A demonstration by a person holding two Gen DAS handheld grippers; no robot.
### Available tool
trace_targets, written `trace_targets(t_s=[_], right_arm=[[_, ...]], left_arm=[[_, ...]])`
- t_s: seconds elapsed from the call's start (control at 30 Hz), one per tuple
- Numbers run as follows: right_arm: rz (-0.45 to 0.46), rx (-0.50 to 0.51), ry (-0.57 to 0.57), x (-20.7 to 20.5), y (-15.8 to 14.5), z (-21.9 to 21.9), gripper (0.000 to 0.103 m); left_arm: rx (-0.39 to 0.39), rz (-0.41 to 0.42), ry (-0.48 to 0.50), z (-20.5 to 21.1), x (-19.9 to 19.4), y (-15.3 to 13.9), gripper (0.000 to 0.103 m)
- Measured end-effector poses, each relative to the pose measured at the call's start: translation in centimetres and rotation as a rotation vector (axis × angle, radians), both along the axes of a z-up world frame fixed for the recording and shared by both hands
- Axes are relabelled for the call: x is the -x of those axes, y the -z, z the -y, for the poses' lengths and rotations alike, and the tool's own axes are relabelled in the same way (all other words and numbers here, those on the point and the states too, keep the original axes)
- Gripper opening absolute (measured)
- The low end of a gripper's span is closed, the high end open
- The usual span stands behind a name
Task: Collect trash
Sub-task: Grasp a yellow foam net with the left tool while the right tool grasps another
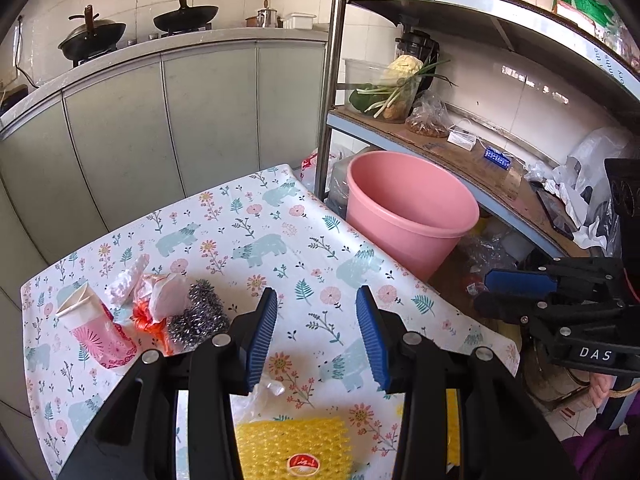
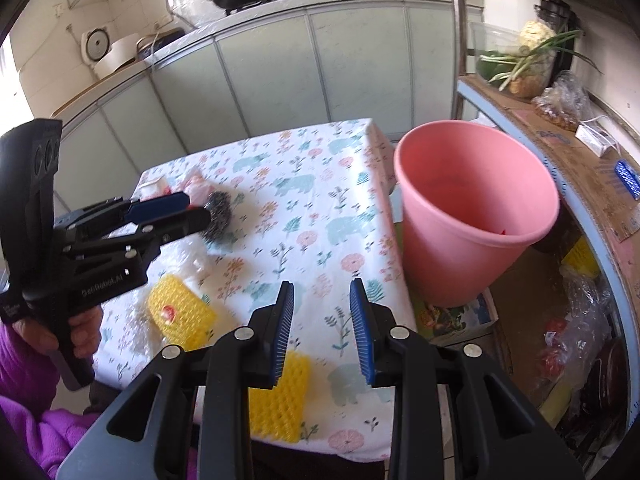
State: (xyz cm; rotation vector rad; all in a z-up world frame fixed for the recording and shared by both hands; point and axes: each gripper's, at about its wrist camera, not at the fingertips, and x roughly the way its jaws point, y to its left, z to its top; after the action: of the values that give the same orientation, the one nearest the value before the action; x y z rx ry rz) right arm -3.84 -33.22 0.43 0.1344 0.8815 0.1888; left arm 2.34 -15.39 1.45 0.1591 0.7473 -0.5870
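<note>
Trash lies on the floral tablecloth (image 1: 256,240): a crushed pink paper cup (image 1: 94,332), crumpled white and orange wrappers (image 1: 152,300), a steel wool scrubber (image 1: 198,316), clear plastic (image 1: 264,392) and a yellow foam net (image 1: 292,448). A pink bucket (image 1: 408,216) stands off the table's right edge. My left gripper (image 1: 316,336) hovers open over the cloth, right of the scrubber, with nothing between its fingers. In the right wrist view my right gripper (image 2: 322,320) is open and empty above the table's near edge, left of the bucket (image 2: 476,208). A second yellow net (image 2: 280,396) lies under it.
A metal shelf rack (image 1: 328,80) stands right of the table, holding vegetables (image 1: 396,84), bags and cardboard. Grey cabinets (image 1: 180,120) with woks on the counter lie behind. A hand and purple sleeve (image 2: 36,360) hold the left gripper (image 2: 198,210).
</note>
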Motion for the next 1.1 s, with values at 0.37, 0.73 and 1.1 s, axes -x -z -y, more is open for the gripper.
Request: trace_targets(t_s=[0.37,0.73,1.1], right_arm=[[-0.118,-0.062,-0.141,1.1,0.8,-2.1,0.041],[-0.262,-0.056,-0.19,1.4,4.3,-2.6,0.042],[-0.266,-0.026,-0.208,1.2,5.6,-3.2,0.018]], left_arm=[[-0.019,-0.035,-0.031,-6.0,2.0,0.2,0.04],[-0.096,-0.162,0.035,-6.6,4.7,4.2,0.041],[-0.078,-0.192,0.01,-6.4,4.0,5.8,0.036]])
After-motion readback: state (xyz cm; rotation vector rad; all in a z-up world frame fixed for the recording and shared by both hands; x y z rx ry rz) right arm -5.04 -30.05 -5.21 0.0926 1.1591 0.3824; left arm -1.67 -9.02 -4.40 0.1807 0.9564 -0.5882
